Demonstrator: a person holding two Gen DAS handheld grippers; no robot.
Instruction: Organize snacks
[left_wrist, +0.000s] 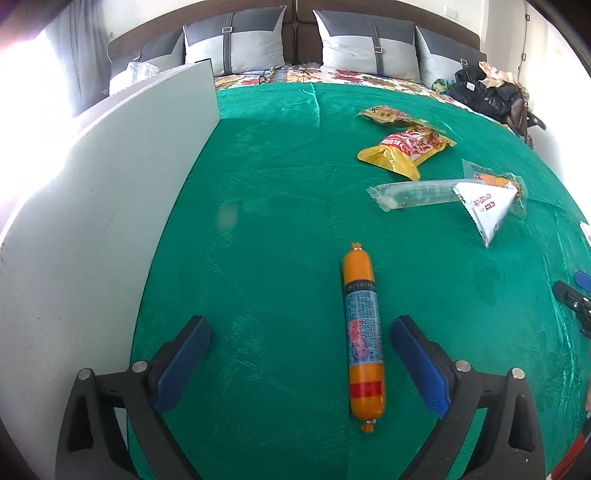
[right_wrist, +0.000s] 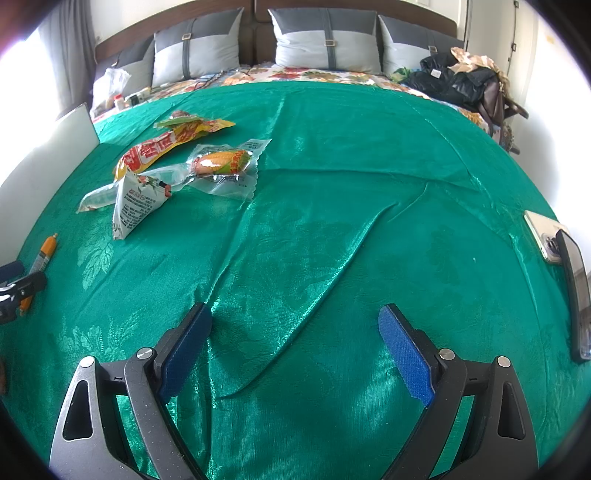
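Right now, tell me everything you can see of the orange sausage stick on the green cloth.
The sausage stick is a slim tube in glossy orange casing, pinched to small tufts at both ends, with a blue printed label round its middle and a red band near the close end. It lies flat on the green cloth, lengthwise between the open fingers of the left gripper, nearer the right finger but touching neither. It sits apart from the other snack packets.

Left gripper: jaws standing wide apart, blue pads facing inward, hovering low and pointing forward. Right gripper: jaws likewise spreading wide, blue pads showing, holding nothing, angling slightly downward and forward.
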